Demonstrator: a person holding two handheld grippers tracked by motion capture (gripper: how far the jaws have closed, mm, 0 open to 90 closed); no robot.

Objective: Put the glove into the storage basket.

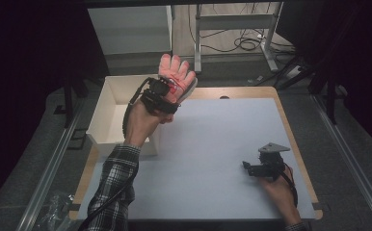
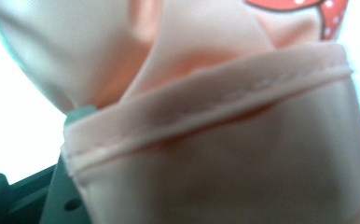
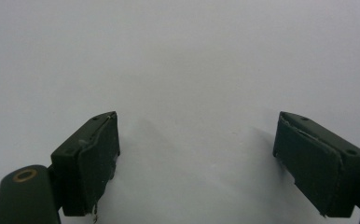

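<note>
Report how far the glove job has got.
Done: the left gripper is shut on the pink glove and holds it up off the table, by the white box. Left: setting the glove down, probably in the box. The right gripper rests open and empty on the table.

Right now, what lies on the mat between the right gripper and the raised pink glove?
Nothing: in the high view, bare mat separates the right gripper from the pink glove.

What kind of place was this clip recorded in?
Probably a lab or workshop set up for recording. A table with a plain white top stands between dark curtains, loose cables lie on the floor behind it, and metal rails run along both sides.
</note>
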